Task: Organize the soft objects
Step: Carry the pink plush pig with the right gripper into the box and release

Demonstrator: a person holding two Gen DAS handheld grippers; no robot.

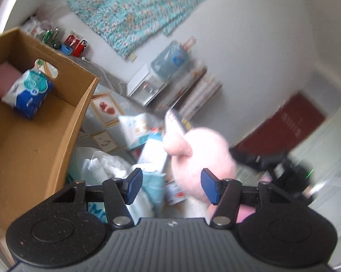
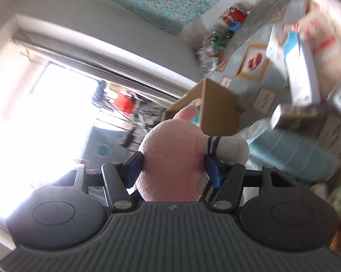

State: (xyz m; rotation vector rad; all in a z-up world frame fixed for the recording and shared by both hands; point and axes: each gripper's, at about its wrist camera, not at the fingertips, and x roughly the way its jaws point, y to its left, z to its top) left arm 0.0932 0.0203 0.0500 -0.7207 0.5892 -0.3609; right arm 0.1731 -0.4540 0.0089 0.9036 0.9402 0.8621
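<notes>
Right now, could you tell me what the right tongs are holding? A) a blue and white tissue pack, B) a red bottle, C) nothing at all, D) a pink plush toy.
D: in the right wrist view the right tongs have both blue pads pressed against the sides of the pink plush toy; the tissue pack lies in the cardboard box.

R claw (image 2: 174, 170) clamped on plush; L claw (image 1: 171, 187) open.

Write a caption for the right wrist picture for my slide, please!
The right gripper squeezes a pink plush toy, with a cardboard box ahead of it.
</notes>
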